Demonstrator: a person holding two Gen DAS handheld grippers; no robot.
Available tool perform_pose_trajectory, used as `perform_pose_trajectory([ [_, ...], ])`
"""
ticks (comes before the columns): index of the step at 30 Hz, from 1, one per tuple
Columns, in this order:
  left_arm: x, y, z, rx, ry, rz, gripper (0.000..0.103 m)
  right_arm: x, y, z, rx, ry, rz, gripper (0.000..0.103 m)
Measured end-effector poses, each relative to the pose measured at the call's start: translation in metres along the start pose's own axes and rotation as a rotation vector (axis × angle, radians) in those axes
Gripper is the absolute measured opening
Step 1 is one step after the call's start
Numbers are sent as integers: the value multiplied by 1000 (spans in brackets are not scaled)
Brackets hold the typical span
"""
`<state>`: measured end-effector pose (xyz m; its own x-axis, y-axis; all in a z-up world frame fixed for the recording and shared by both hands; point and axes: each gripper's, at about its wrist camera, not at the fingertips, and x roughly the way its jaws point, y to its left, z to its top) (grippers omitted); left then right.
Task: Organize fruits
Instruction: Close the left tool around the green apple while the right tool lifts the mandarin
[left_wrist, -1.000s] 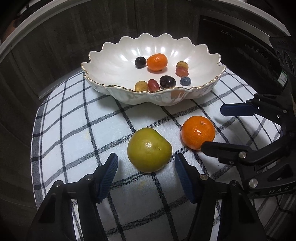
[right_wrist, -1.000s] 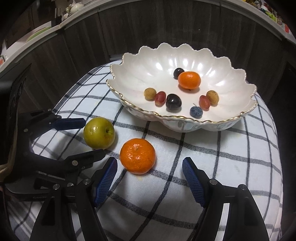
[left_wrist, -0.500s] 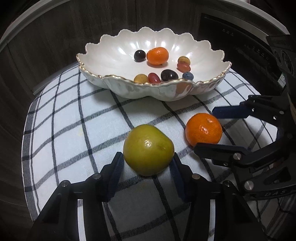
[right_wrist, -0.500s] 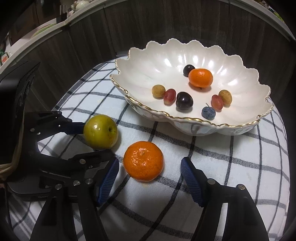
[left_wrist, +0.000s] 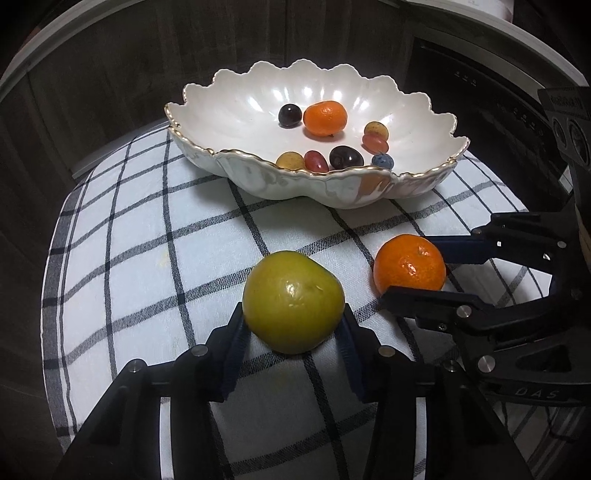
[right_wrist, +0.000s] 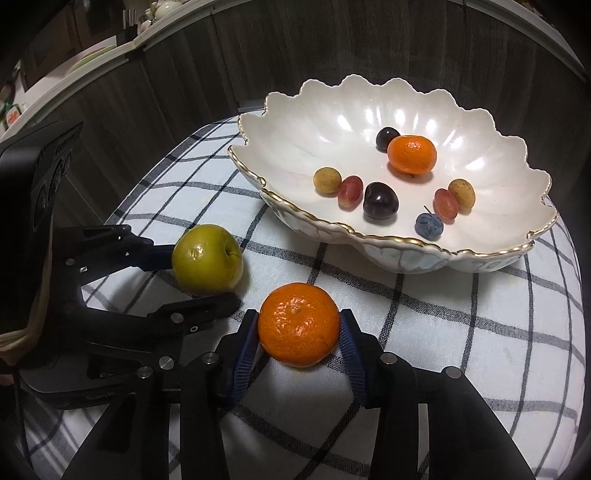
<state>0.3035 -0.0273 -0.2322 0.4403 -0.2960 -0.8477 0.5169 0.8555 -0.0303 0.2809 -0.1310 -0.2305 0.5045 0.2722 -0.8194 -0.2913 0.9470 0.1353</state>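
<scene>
My left gripper (left_wrist: 293, 321) is shut on a green apple (left_wrist: 293, 301), which rests on the checked cloth (left_wrist: 147, 258). My right gripper (right_wrist: 298, 326) is shut on a mandarin (right_wrist: 298, 324), also on the cloth. In the left wrist view the mandarin (left_wrist: 409, 266) sits between the right gripper's fingers (left_wrist: 428, 301). In the right wrist view the apple (right_wrist: 207, 259) sits between the left gripper's fingers (right_wrist: 199, 308). A white scalloped bowl (left_wrist: 258, 181) behind them holds another mandarin (left_wrist: 325, 118) and several small fruits. The bowl (right_wrist: 406, 254) shows in the right wrist view too.
The cloth covers a small round table; its edge curves around close on all sides. Dark wood panelling (left_wrist: 110, 74) stands behind the bowl. A dark appliance front (left_wrist: 498, 122) is at the right. The two grippers sit close side by side.
Both grippers moved forward and closed: the left pads came in onto the apple, the right pads onto the mandarin. Both fruits remain on the cloth.
</scene>
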Motion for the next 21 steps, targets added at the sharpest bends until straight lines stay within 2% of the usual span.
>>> perform_pose_trajectory([
  [11,-13,-1,-7,-84,11,41,46,-10,1,-4,18,-8,-18,44],
  [21,-34,-6,-6,-114,-15,74,46,-31,1,-5,34,-38,-37,44],
])
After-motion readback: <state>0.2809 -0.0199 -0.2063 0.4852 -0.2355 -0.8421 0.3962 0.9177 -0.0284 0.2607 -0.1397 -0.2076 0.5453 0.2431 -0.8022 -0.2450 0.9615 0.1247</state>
